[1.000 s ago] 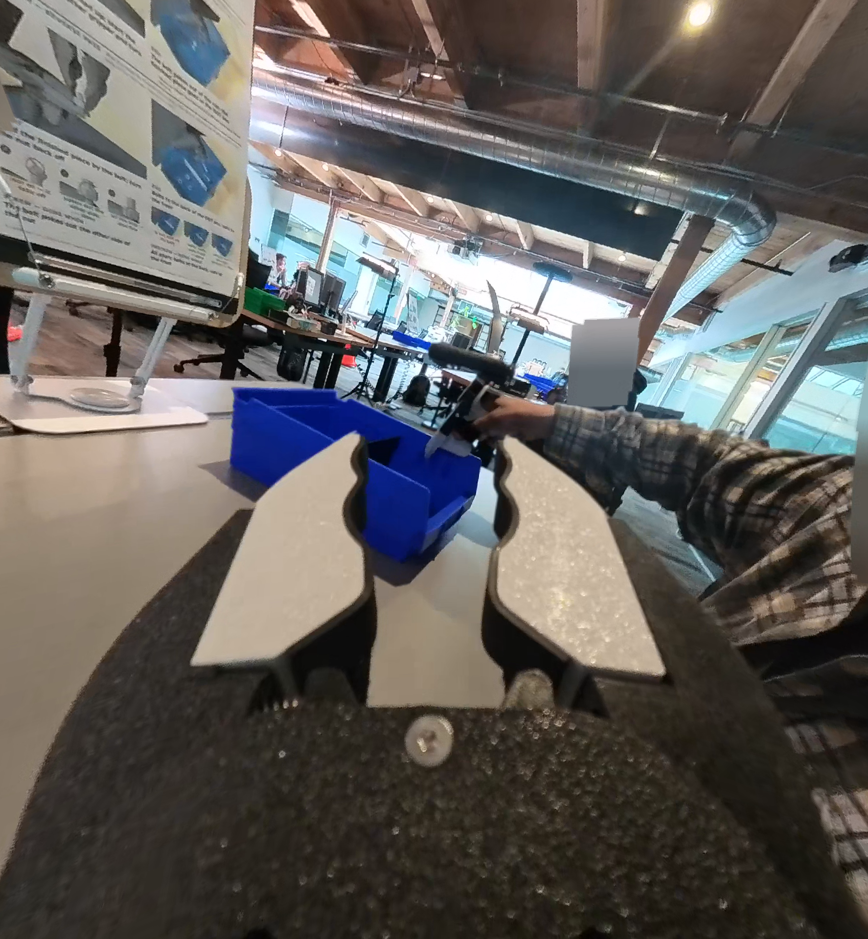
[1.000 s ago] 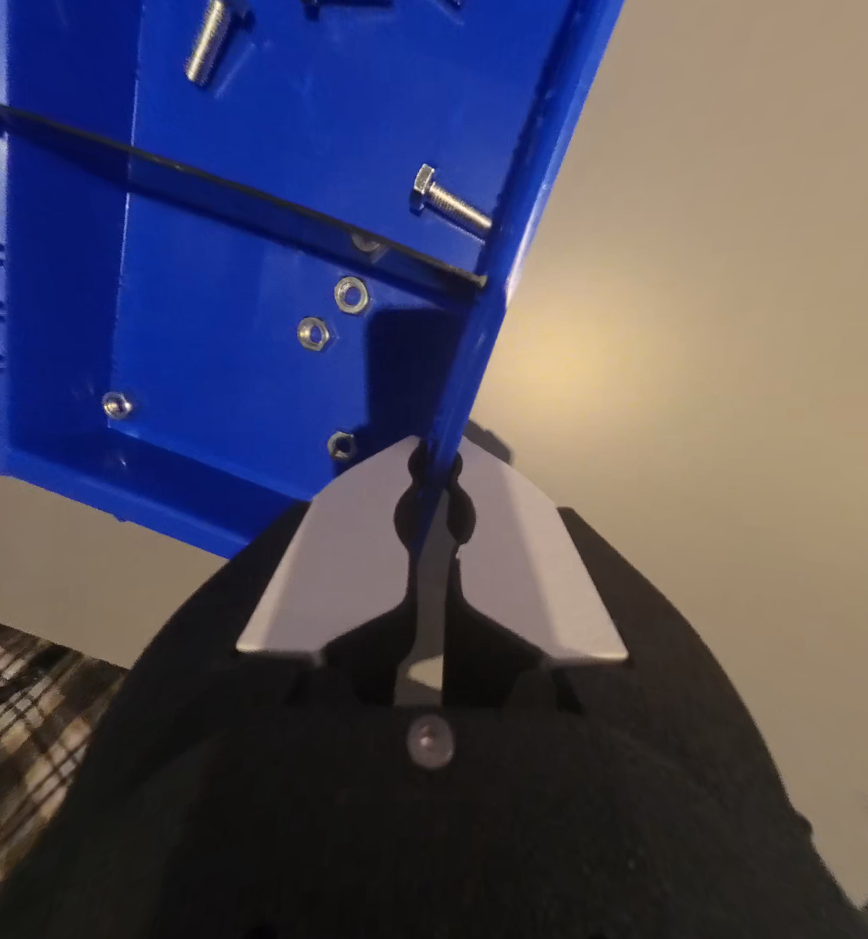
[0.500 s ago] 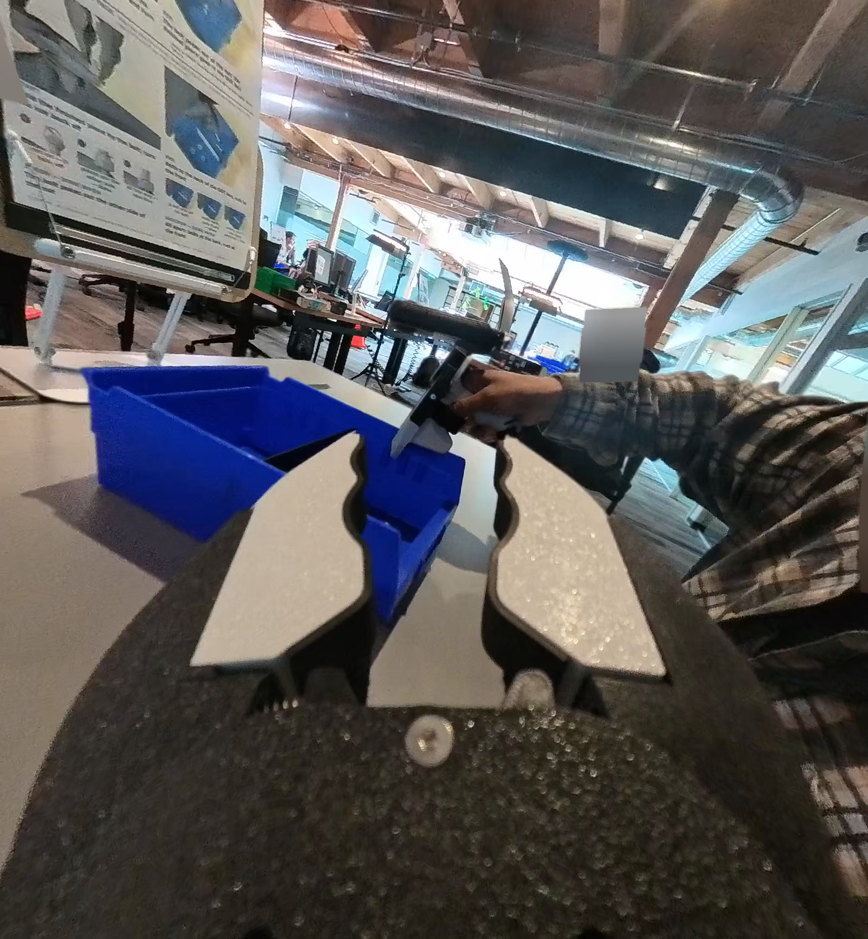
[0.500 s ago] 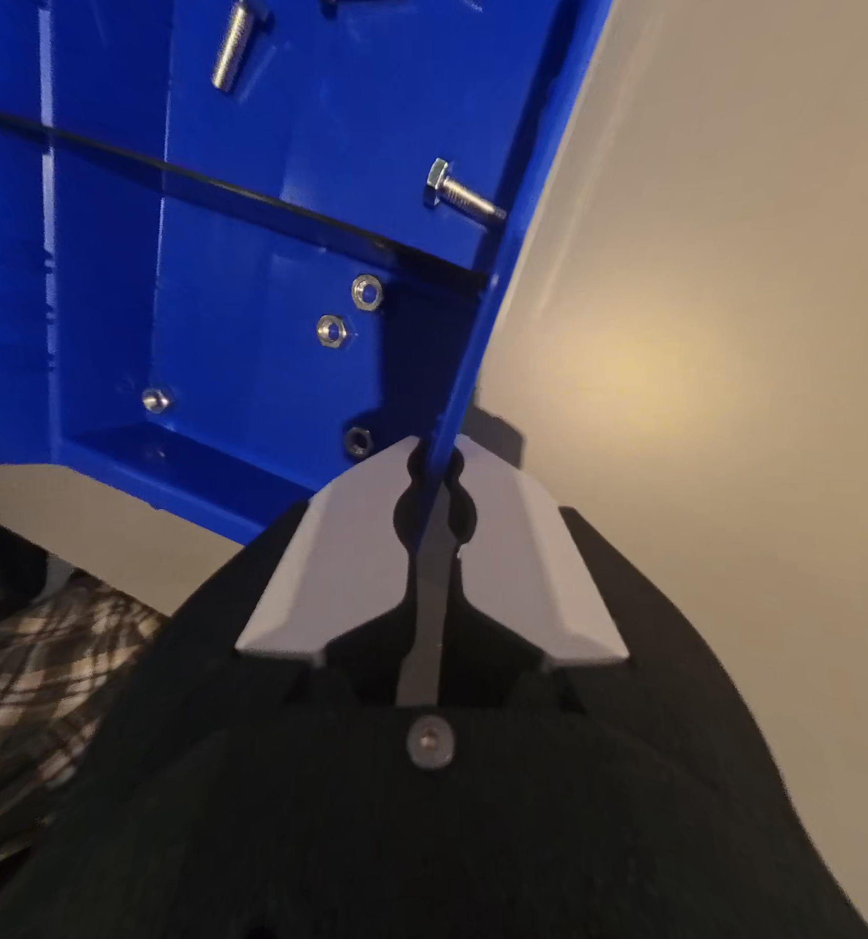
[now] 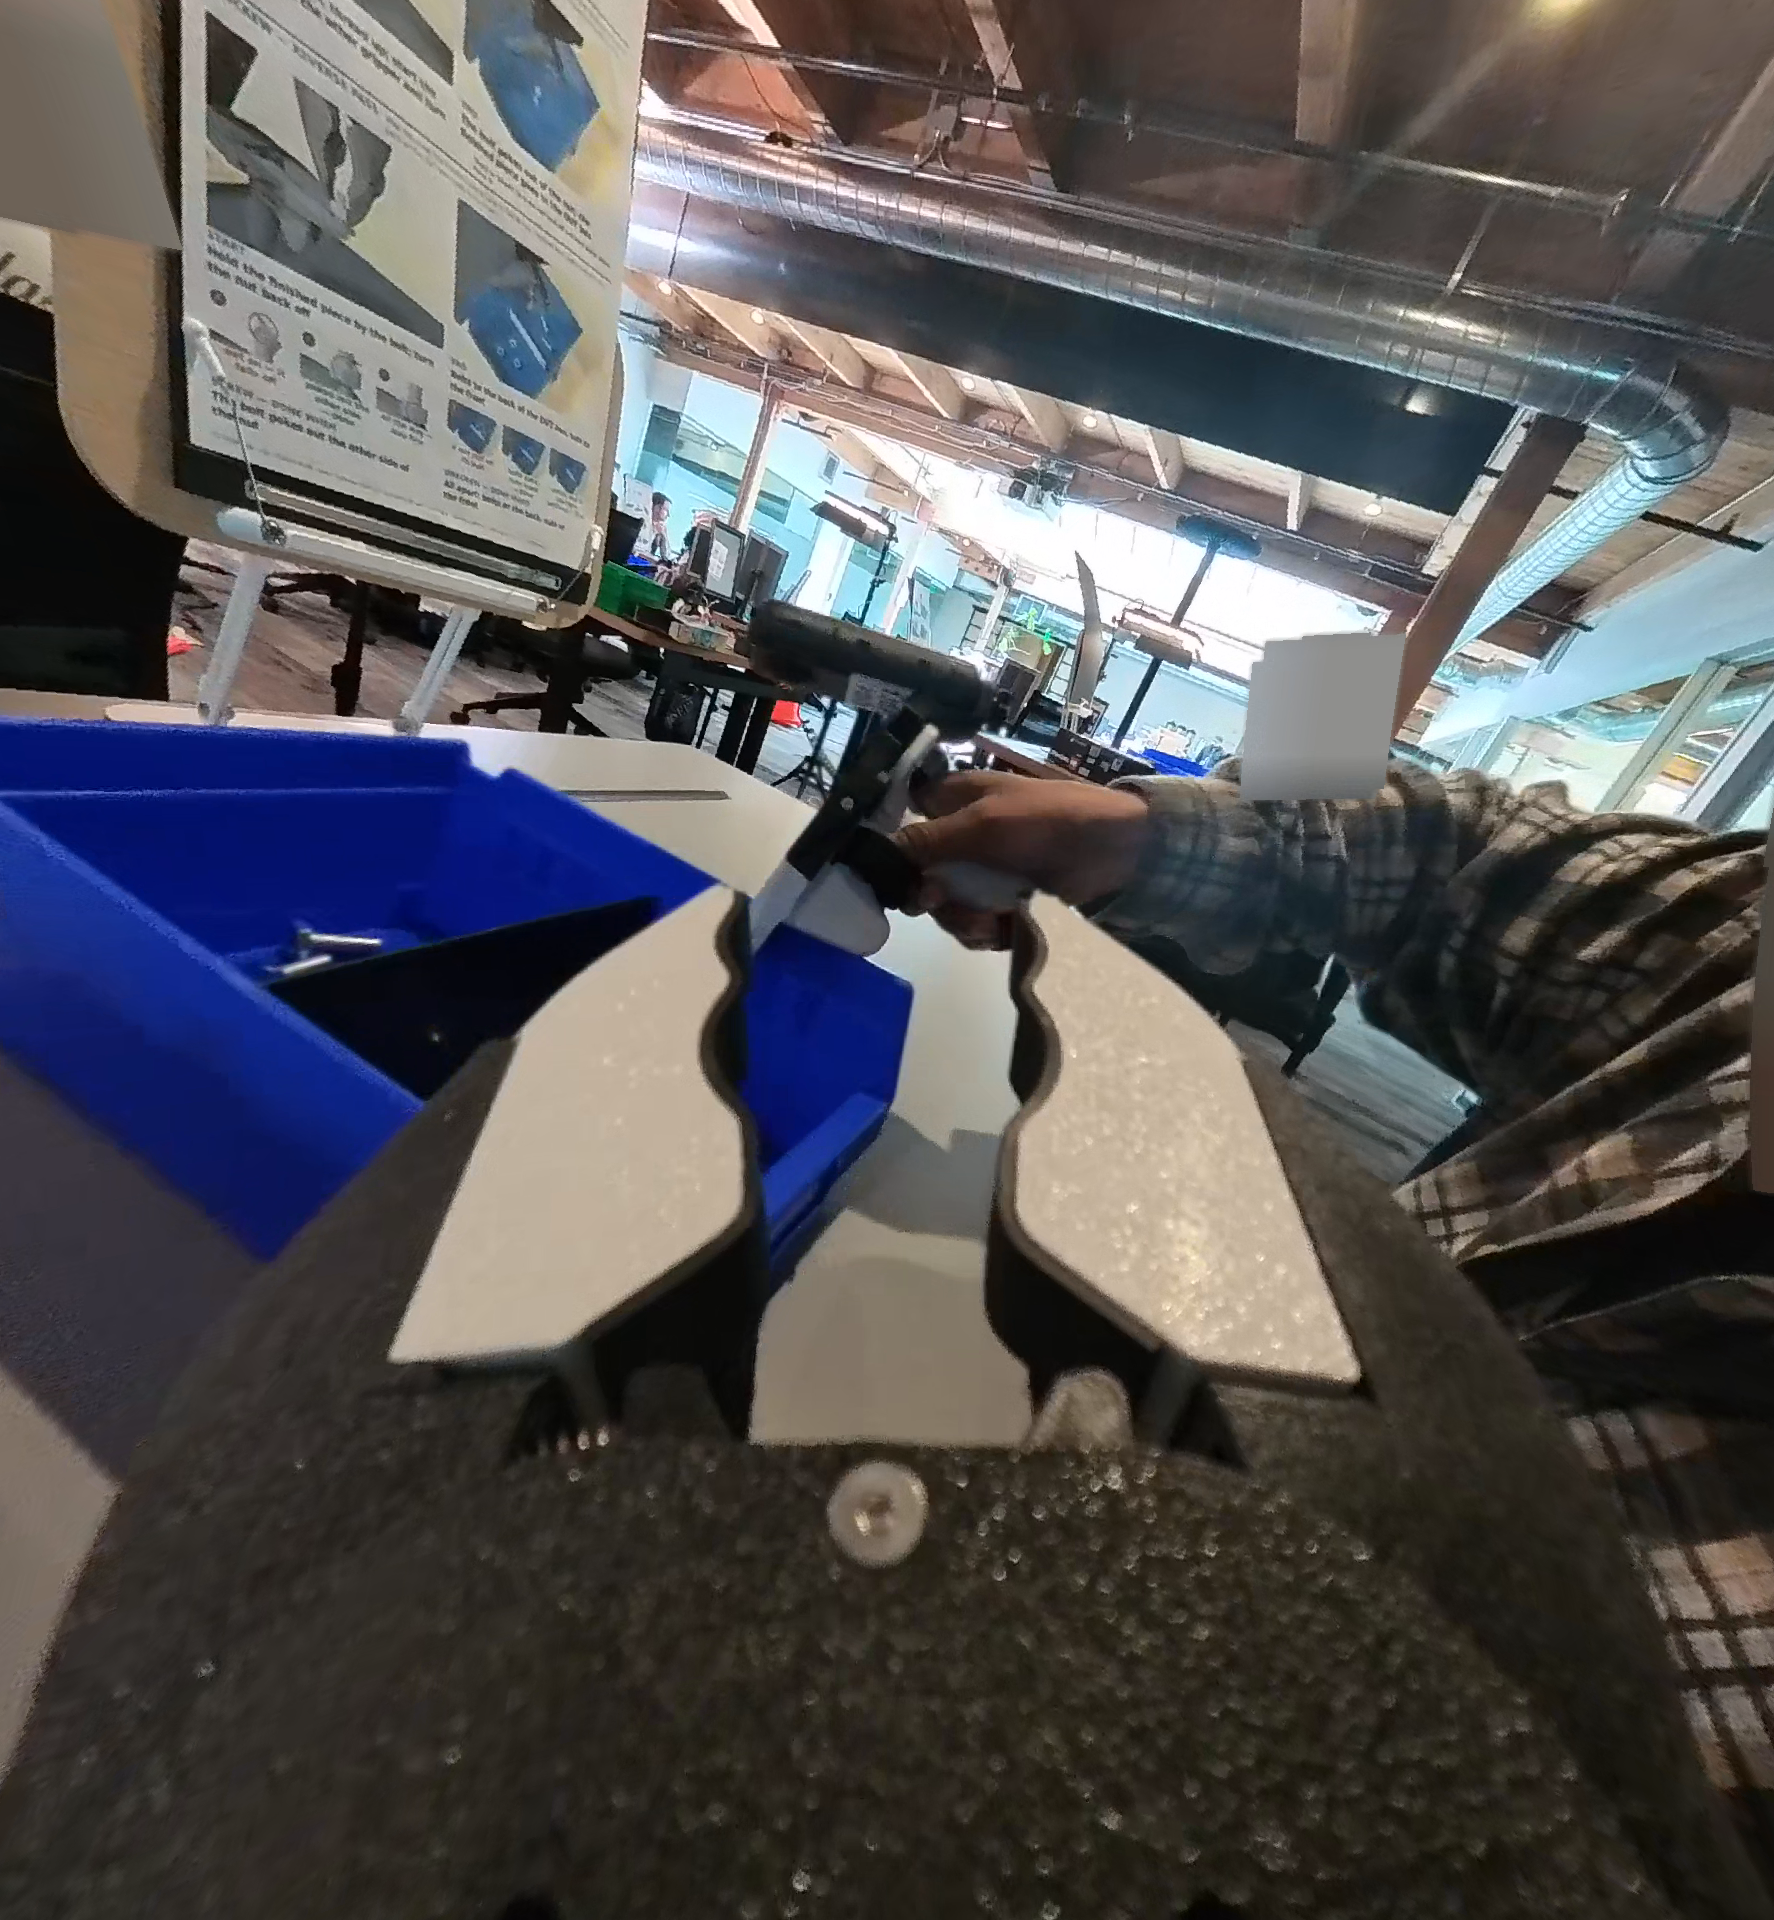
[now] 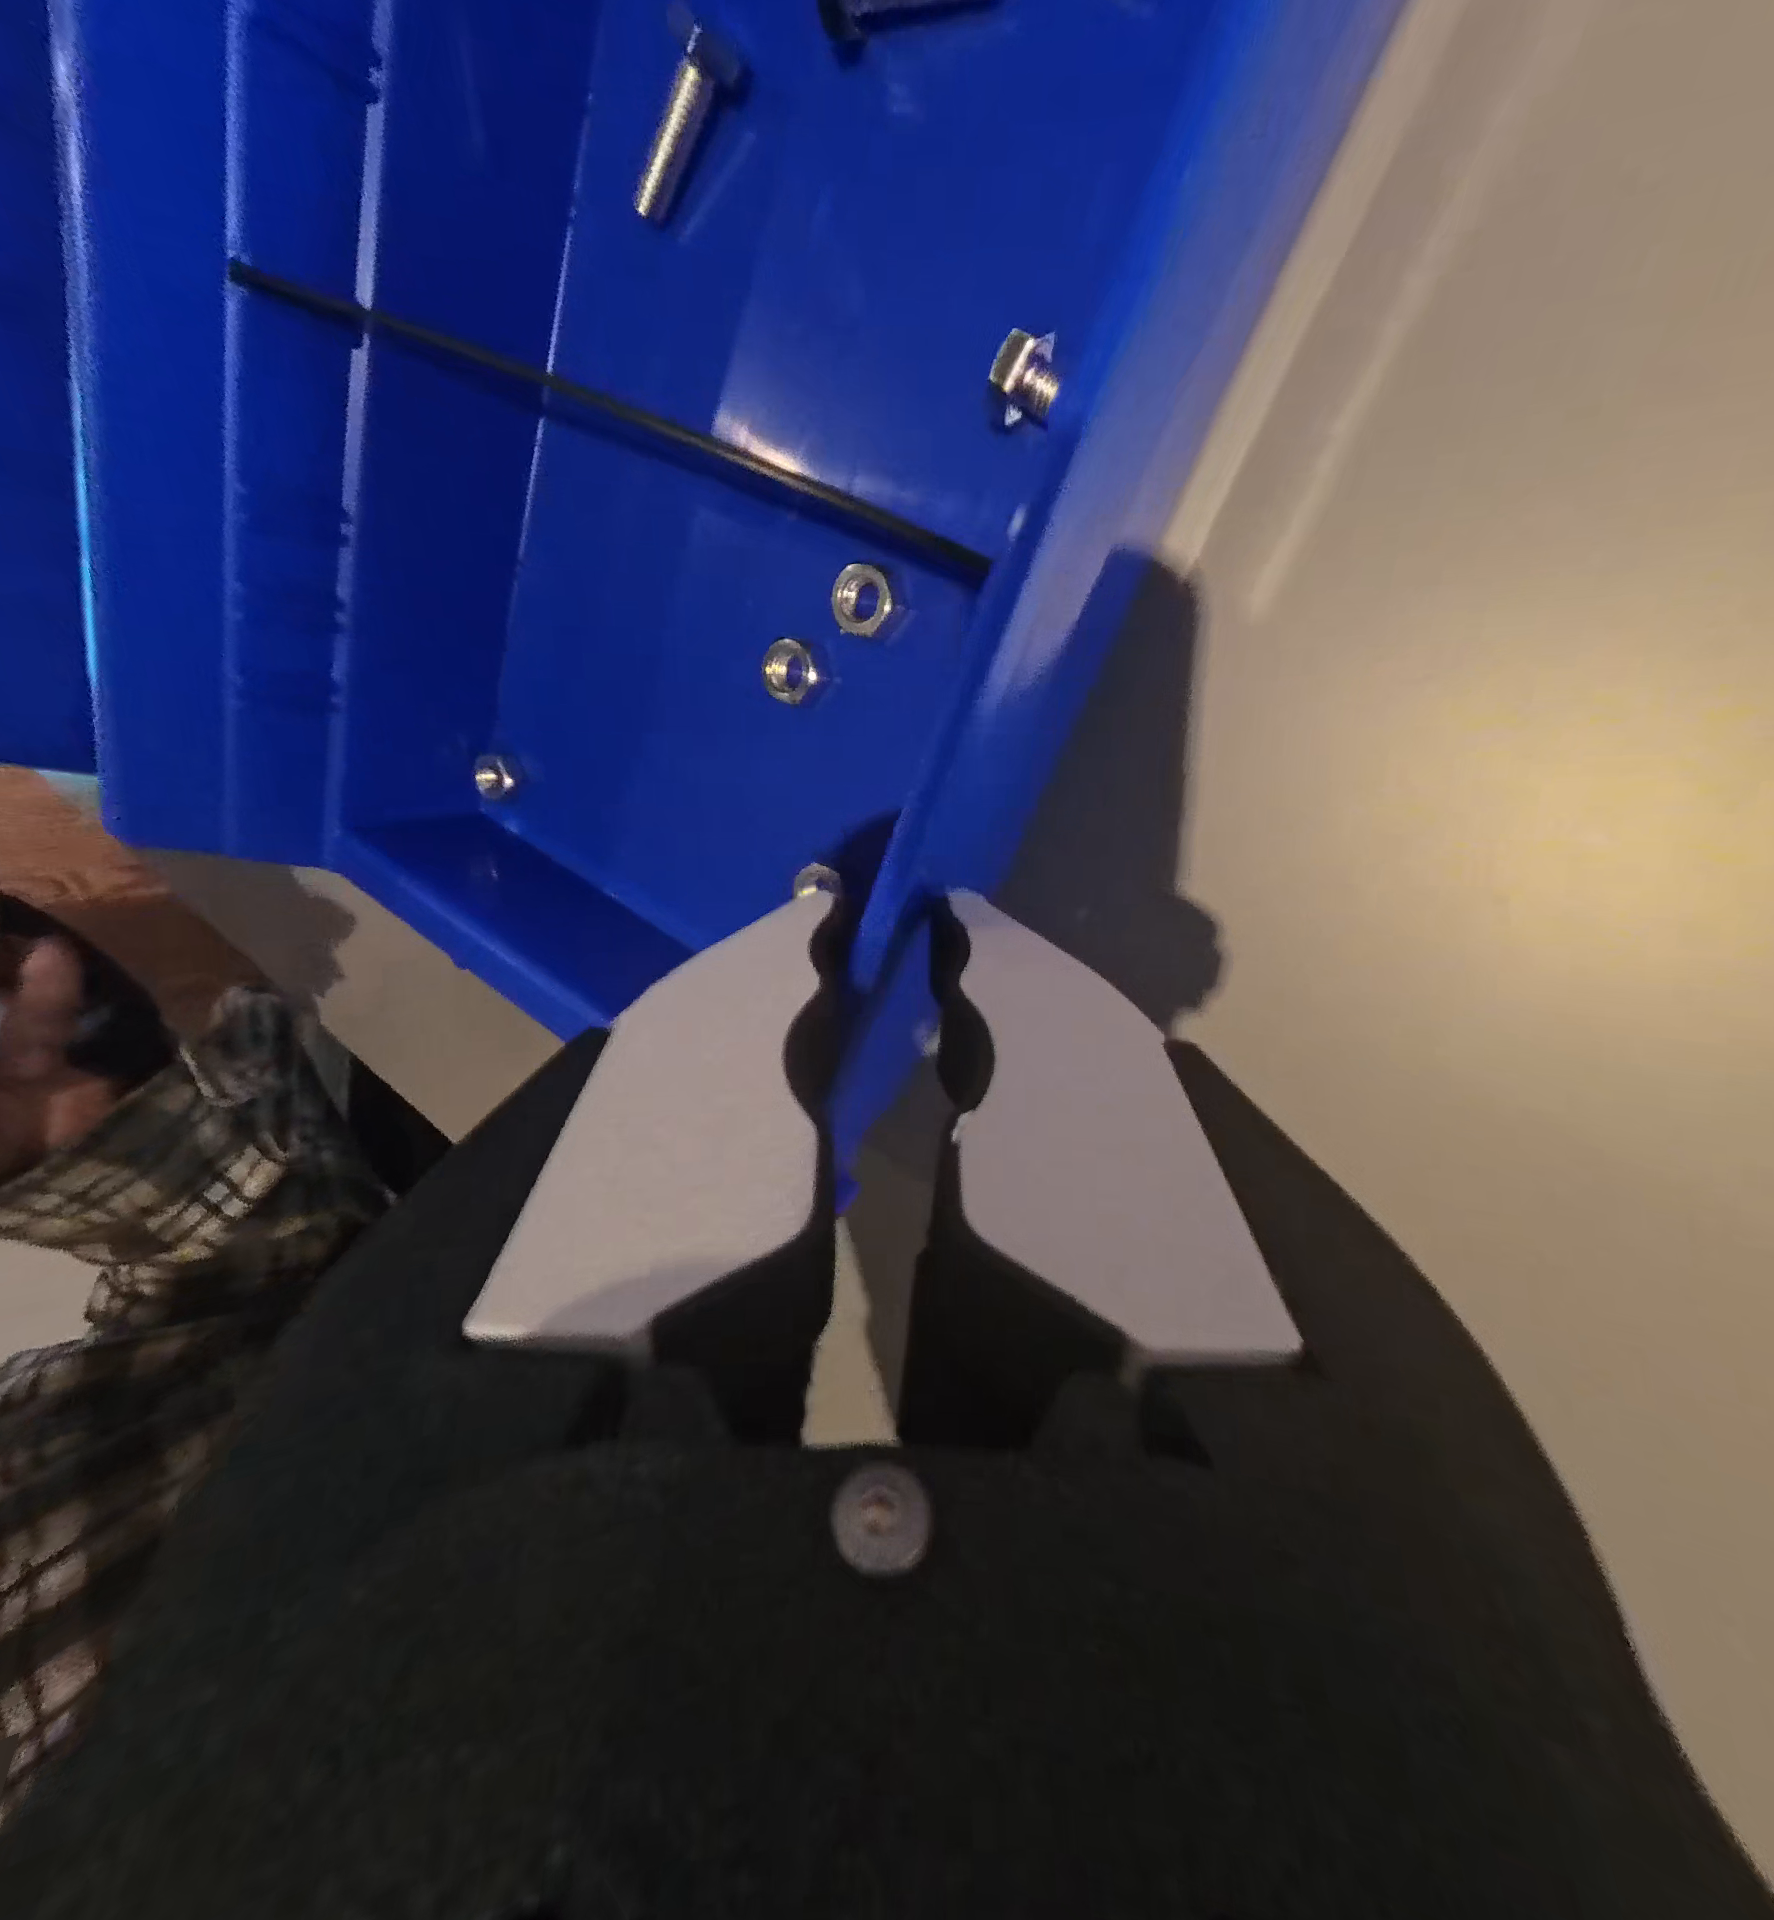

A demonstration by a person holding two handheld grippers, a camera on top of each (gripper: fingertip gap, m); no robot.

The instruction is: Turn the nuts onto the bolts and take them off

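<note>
A pale table carries a blue bin, bare tabletop stretching beyond its right wall. The right gripper is clenched on that wall's rim near the front corner. The left gripper hangs released, fingers apart, just beside the bin's near corner. A black divider splits the bin: bolts beyond it, nuts in the near compartment close to the clamped rim.
</note>
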